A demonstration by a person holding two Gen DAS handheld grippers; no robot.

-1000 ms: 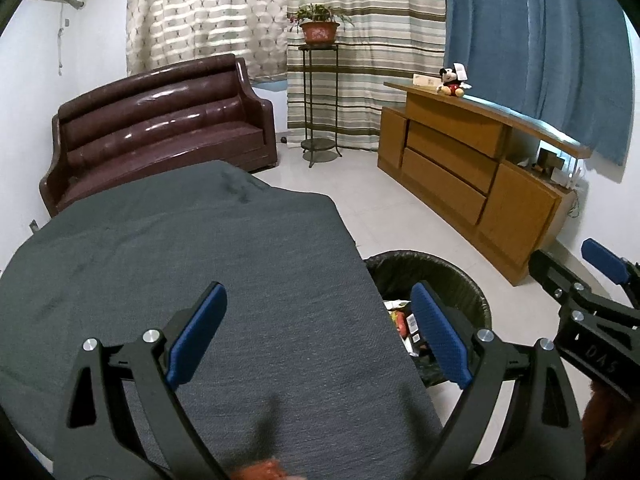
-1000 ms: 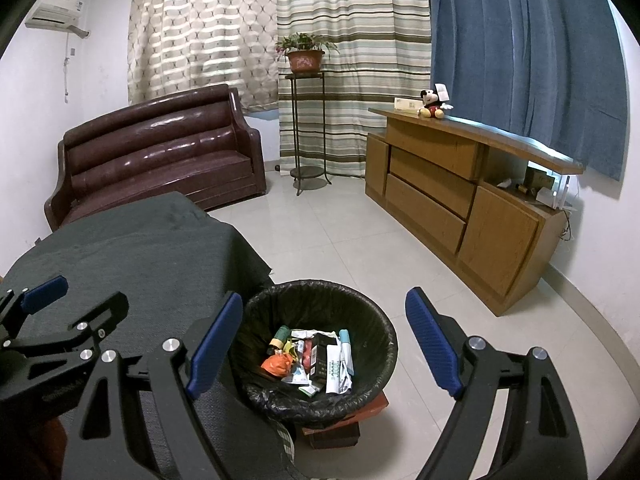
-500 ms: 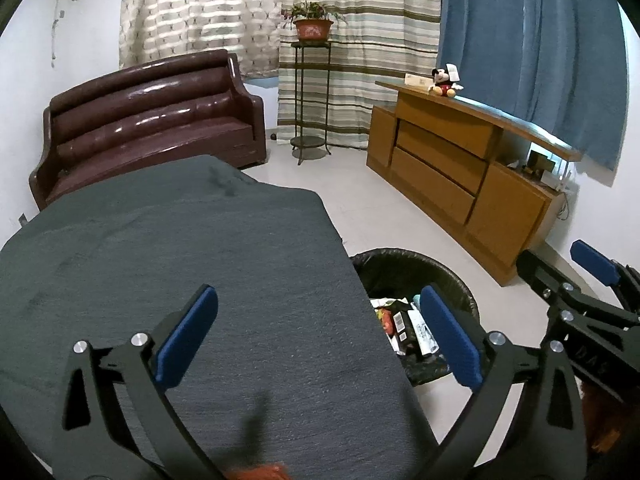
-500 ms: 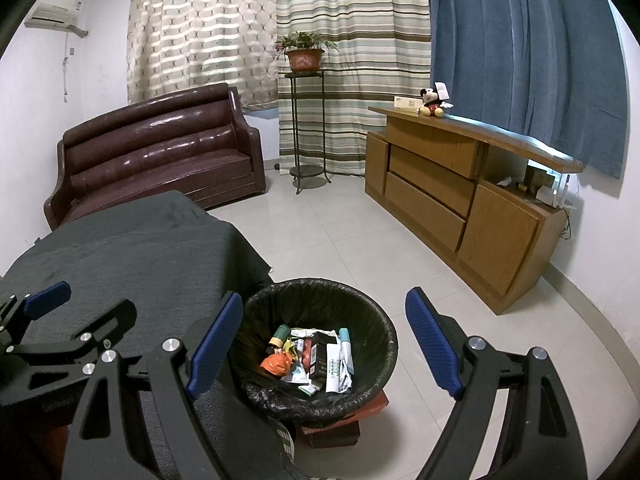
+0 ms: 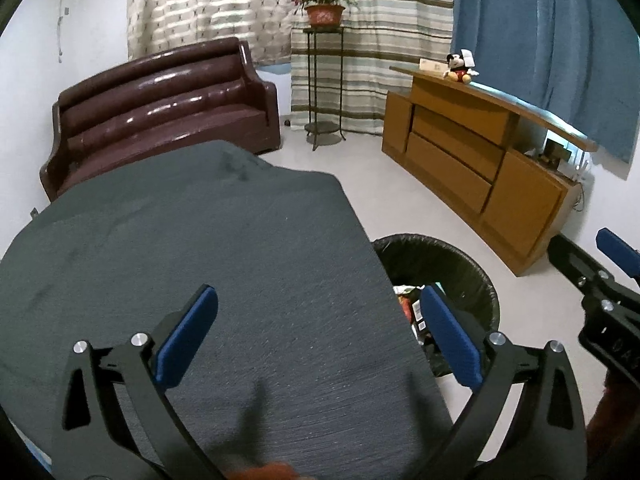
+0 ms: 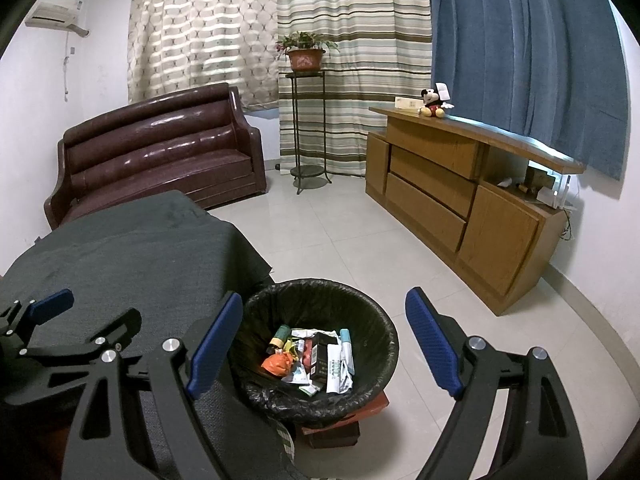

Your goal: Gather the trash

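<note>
Grey-clothed table (image 5: 200, 264), left tongs (image 5: 316, 340) above, right tongs (image 6: 324, 340) over bin (image 6: 320, 292), both apart, empty.

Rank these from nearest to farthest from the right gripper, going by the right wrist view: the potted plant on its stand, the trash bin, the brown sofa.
1. The trash bin, on the floor just ahead of the right gripper, between its open fingers.
2. The brown sofa, farther back on the left, beyond the grey-covered table.
3. The potted plant, high on its stand against the striped curtain, at the back.
</note>
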